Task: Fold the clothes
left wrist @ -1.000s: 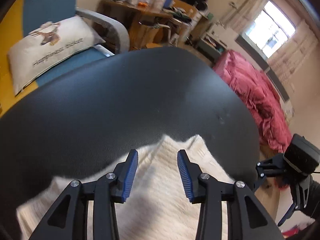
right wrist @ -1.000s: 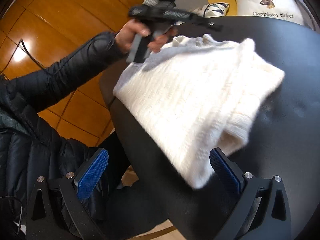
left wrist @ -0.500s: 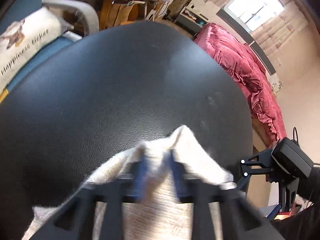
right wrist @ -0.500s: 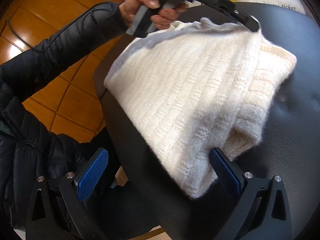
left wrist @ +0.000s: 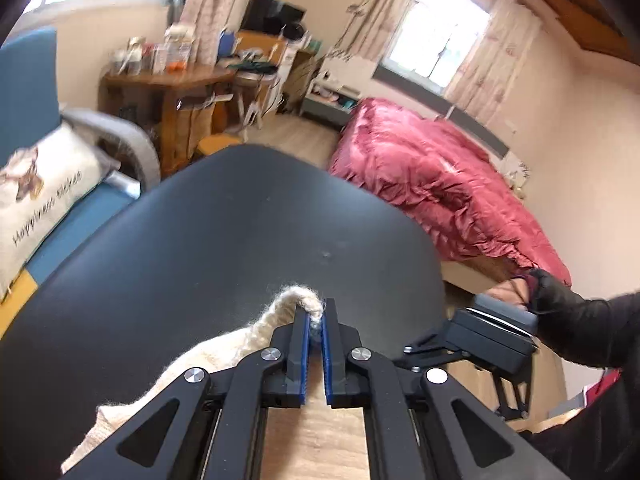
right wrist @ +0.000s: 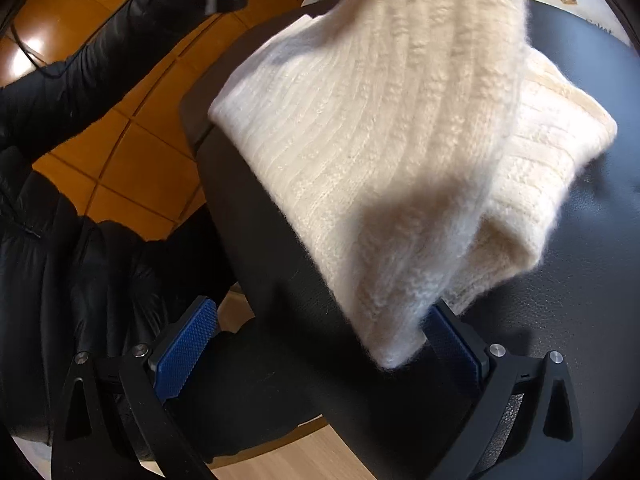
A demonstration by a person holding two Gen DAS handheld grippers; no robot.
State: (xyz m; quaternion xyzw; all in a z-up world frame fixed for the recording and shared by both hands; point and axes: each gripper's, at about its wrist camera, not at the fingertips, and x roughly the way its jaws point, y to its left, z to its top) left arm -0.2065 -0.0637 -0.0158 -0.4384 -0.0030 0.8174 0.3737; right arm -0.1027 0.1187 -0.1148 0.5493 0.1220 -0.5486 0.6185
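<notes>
A: Biggest first. Round black table (left wrist: 200,248), leather-look top, faint grain and a few dimples. Fills the middle of both views.

B: Behind it?

A: Far right a bed with a crumpled red quilt (left wrist: 432,184), shiny fabric. Far left a blue sofa with a white printed cushion (left wrist: 44,196). Cluttered wooden desk (left wrist: 168,80) at the back. Background only.

B: The garment?

A: Cream knit sweater (right wrist: 380,120), chunky ribbed, fuzzy. Lies on the near-left part of the table, partly folded, and one layer is pulled up off the rest. A rounded folded corner rests far right on the table top.

B: Held how?

A: Left gripper (left wrist: 316,320) is closed tight on a pinch of the knit edge; a fuzzy loop pokes out past the blue pads. My read: it has that edge so the layer can be carried over the rest as a fold.

B: Right one?

A: Right gripper (right wrist: 320,340) stands wide open, holding nothing. Low at the near edge of the table, and the sweater's near corner hangs between the jaws, just at the right blue pad (right wrist: 452,340). Contact unclear. Probably waiting to pin or take that corner.

B: Person?

A: Black puffy sleeve (right wrist: 80,80), quilted, glossy. Hand on the left gripper's handle at the top of the right view, cut off by the frame.
</notes>
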